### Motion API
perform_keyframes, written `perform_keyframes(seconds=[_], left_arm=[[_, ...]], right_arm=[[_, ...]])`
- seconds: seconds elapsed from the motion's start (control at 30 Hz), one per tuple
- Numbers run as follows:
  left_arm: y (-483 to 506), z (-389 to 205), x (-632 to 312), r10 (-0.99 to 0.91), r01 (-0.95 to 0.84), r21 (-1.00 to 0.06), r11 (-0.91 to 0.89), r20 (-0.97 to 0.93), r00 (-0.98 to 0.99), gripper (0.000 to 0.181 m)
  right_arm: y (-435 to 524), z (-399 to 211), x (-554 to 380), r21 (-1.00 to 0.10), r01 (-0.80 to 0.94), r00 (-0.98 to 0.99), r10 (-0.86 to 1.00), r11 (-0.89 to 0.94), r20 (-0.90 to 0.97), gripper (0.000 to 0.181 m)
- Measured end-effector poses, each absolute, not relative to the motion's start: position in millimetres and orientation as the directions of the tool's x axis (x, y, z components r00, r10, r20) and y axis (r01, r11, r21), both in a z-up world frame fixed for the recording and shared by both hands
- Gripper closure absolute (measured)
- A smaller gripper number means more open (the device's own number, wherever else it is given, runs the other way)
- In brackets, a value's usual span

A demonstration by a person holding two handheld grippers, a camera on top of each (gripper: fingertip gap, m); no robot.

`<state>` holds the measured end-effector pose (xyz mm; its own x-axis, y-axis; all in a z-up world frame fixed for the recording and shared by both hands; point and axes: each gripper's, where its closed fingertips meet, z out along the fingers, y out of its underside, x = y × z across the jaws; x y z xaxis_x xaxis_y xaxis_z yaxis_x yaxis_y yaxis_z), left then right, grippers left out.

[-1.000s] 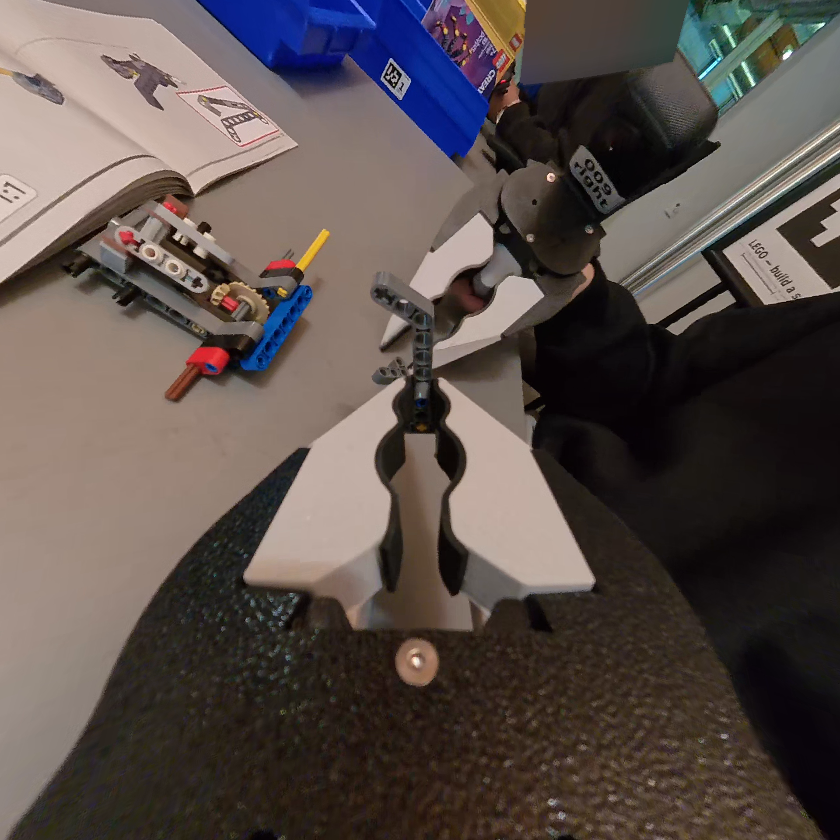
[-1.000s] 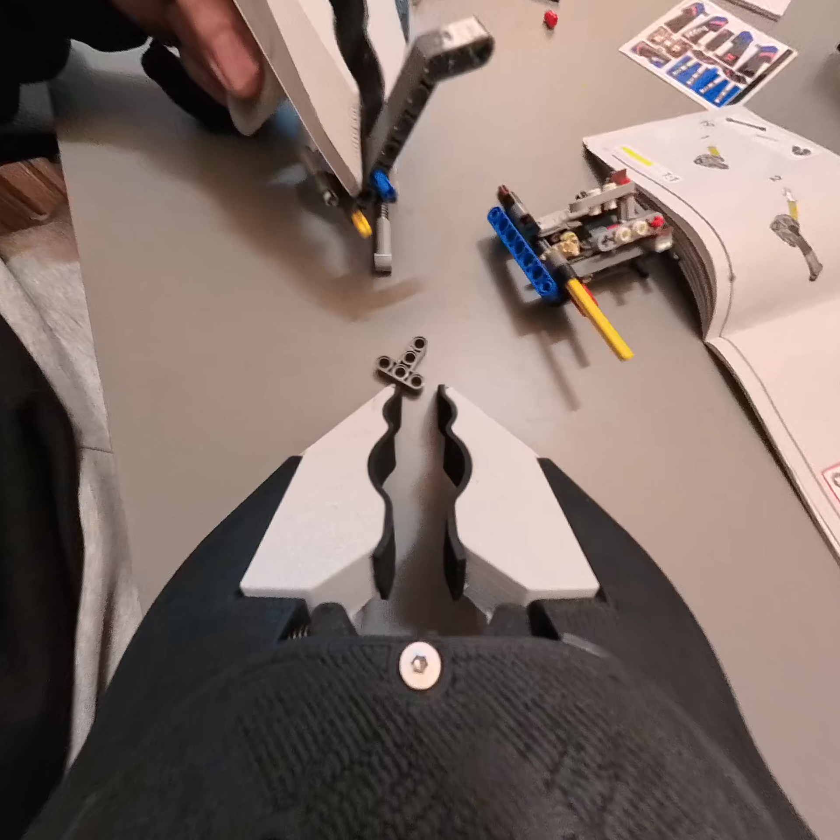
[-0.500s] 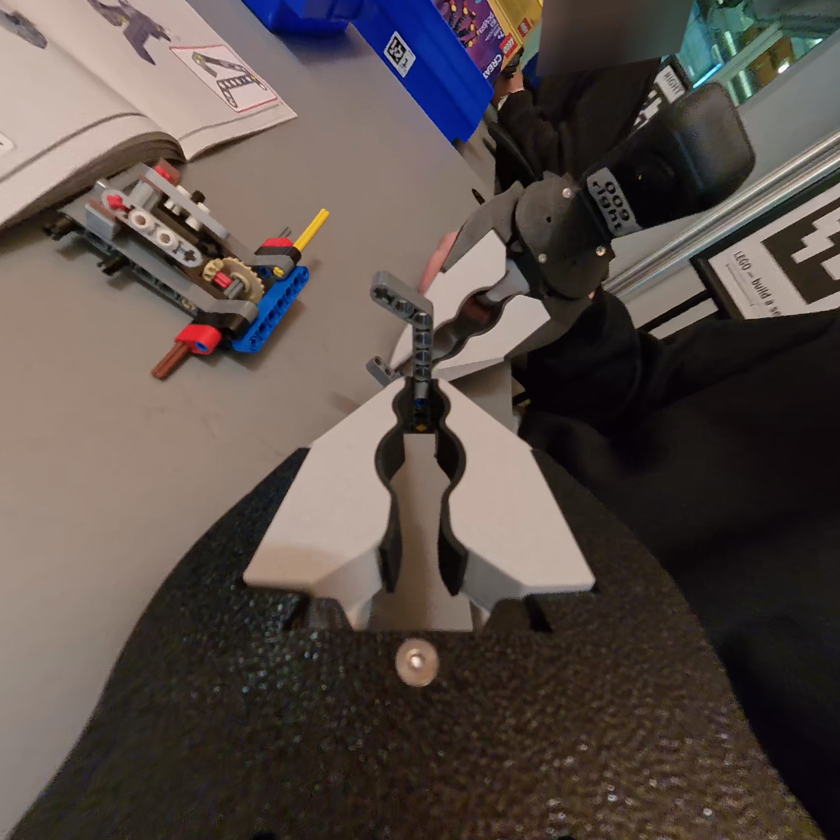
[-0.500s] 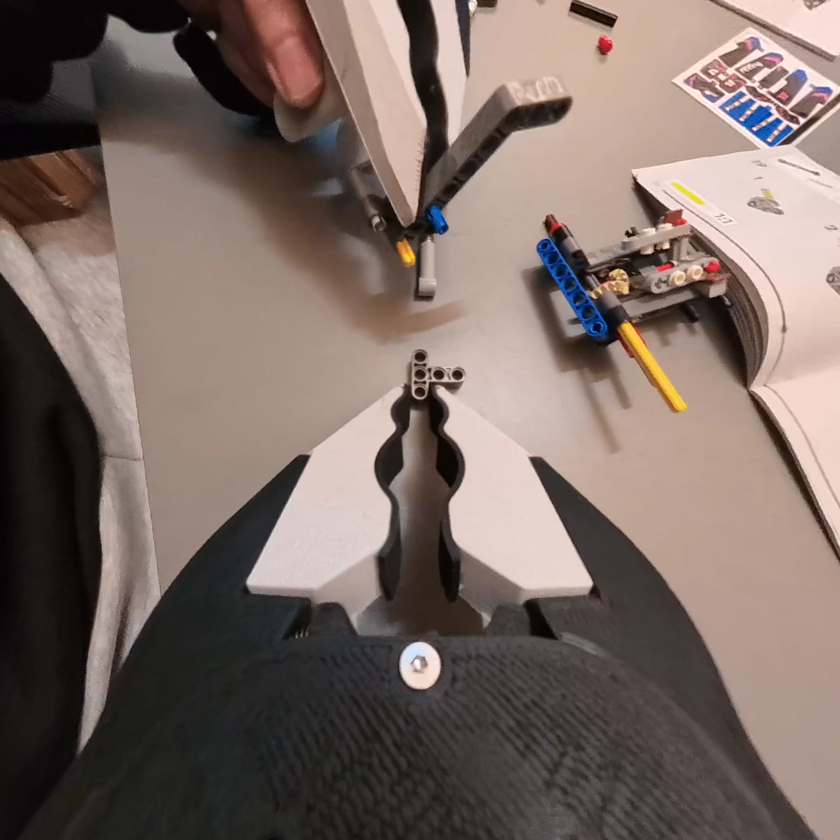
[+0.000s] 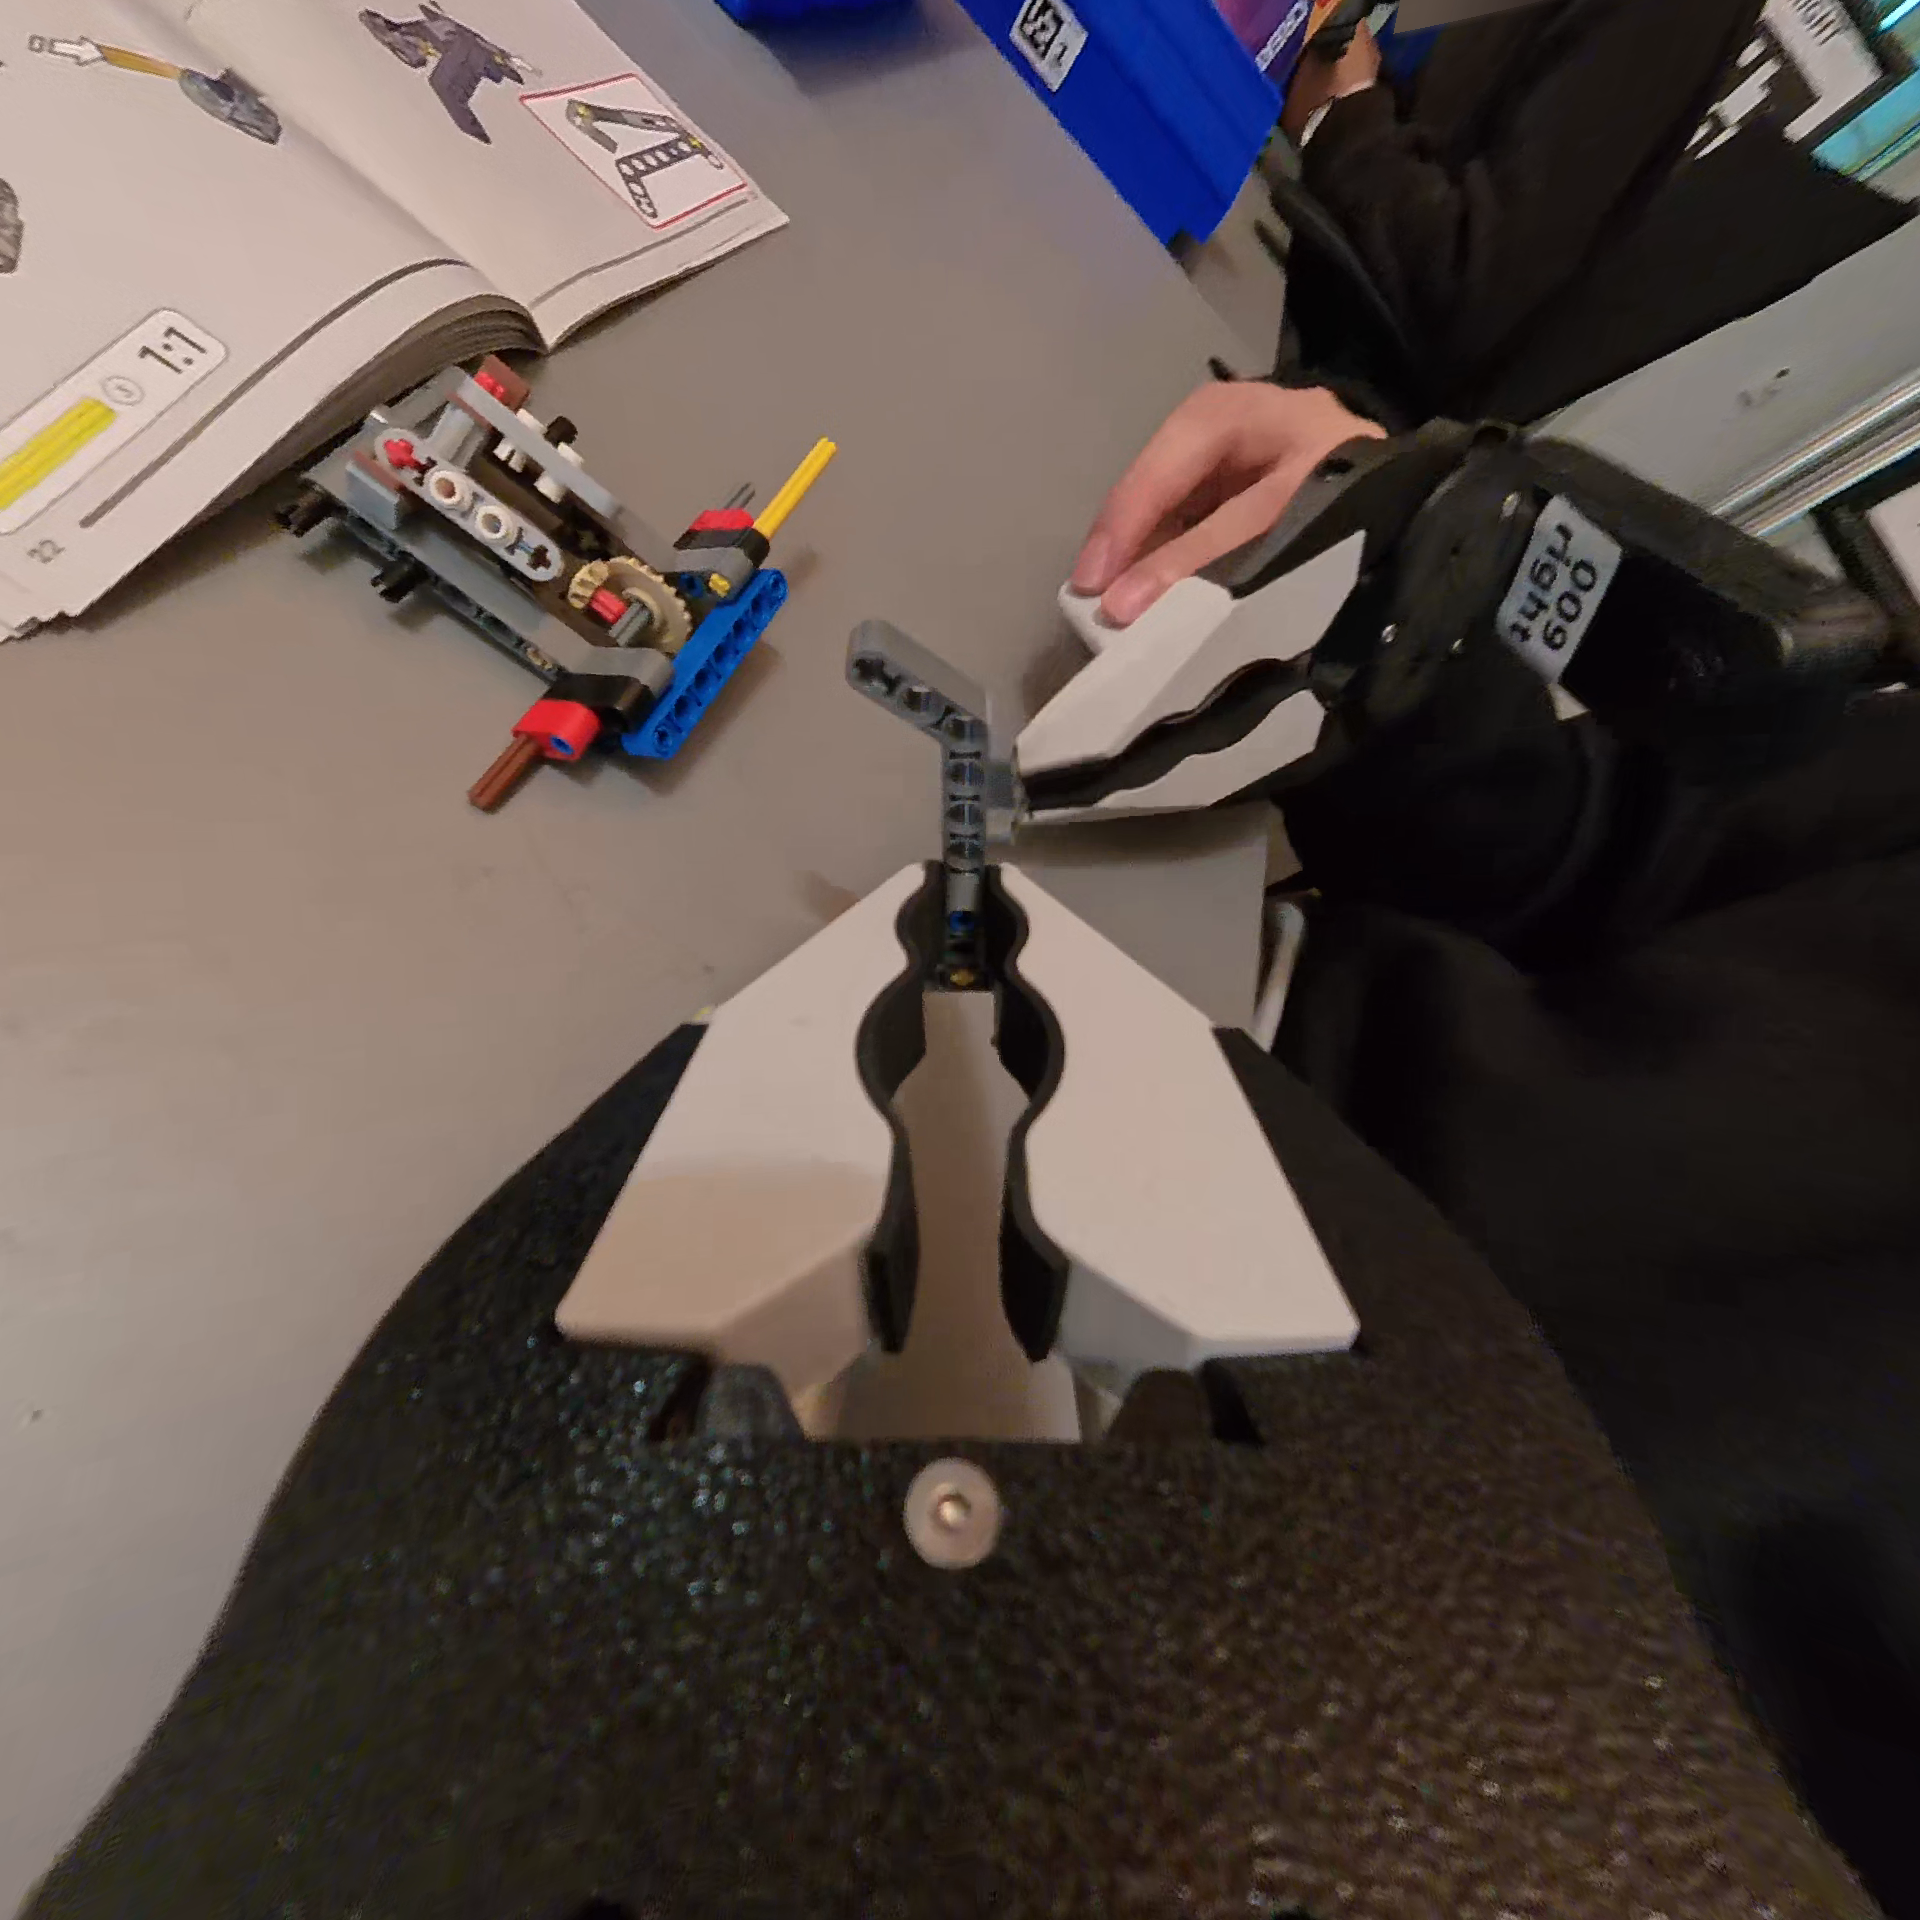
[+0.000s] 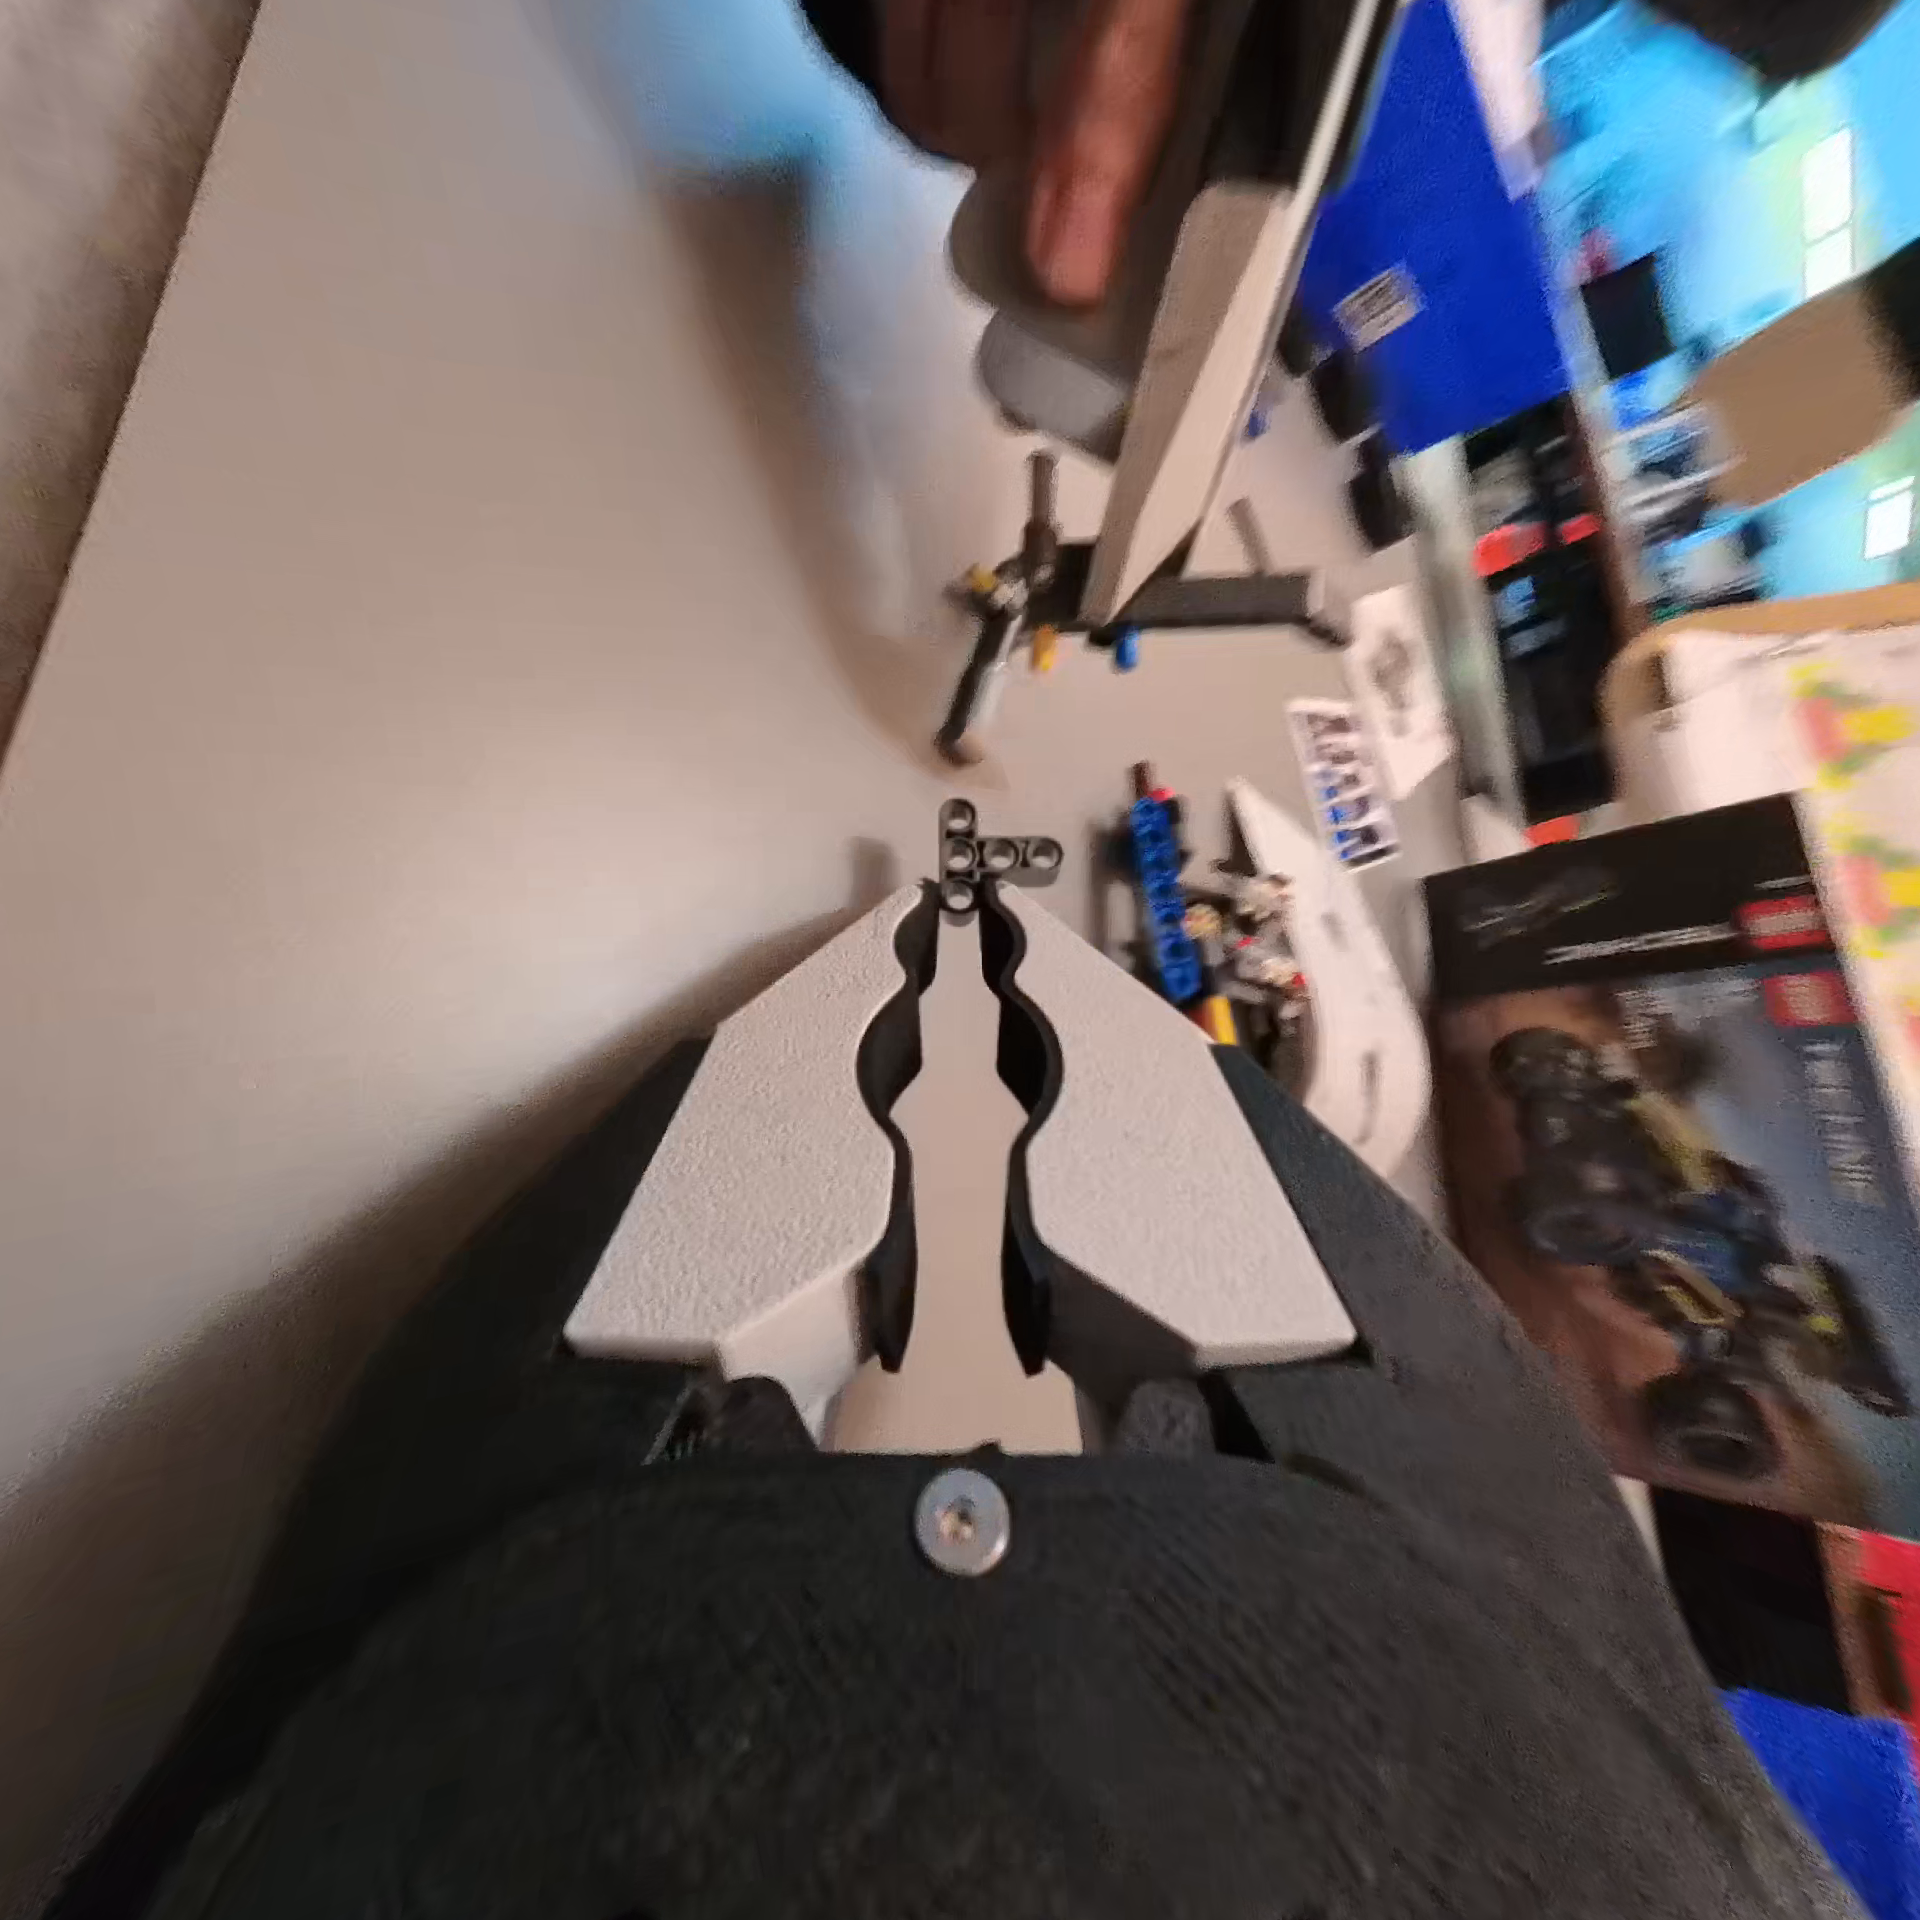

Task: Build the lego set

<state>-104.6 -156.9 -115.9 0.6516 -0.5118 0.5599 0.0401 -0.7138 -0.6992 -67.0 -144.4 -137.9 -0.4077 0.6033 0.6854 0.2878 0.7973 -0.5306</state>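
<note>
- The left gripper (image 5: 964, 894) pinches a bent grey plastic lego beam (image 5: 940, 727) above the grey table (image 5: 312, 987).
- The right gripper (image 6: 961, 894) pinches a small dark T-shaped lego piece (image 6: 987, 854), its tip beside that beam.
- The half-built lego chassis (image 5: 561, 561) lies against the open instruction booklet (image 5: 260, 208).

Both cameras look forward along their own jaws, low and close over the desk (image 5: 260, 987). Both views take in the half-built model (image 5: 582, 592) (image 6: 1195, 935), the right wrist view tilted steeply sideways and blurred.

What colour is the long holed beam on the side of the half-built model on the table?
Blue beam, clearest in the left wrist view.
</note>
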Motion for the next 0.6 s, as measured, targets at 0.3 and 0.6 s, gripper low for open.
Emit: perform_keyframes(seconds=[0.3, 0.6], left_arm=[[-162.4, -112.5, -104.1, -0.537, 0.022, -0.73, -0.683, 0.522, 0.663, 0.176], [-165.6, -112.6, -101.0, -0.553, 0.035, -0.741, -0.67, 0.531, 0.643, 0.176]], right_arm=[[-149.2, -149.3, -54.3, -0.732, 0.523, -0.487, 0.858, 0.436, 0.163, 0.175], [-155.2, -141.8, -58.2, -0.617, 0.579, -0.502, 0.83, 0.532, 0.244, 0.168]])
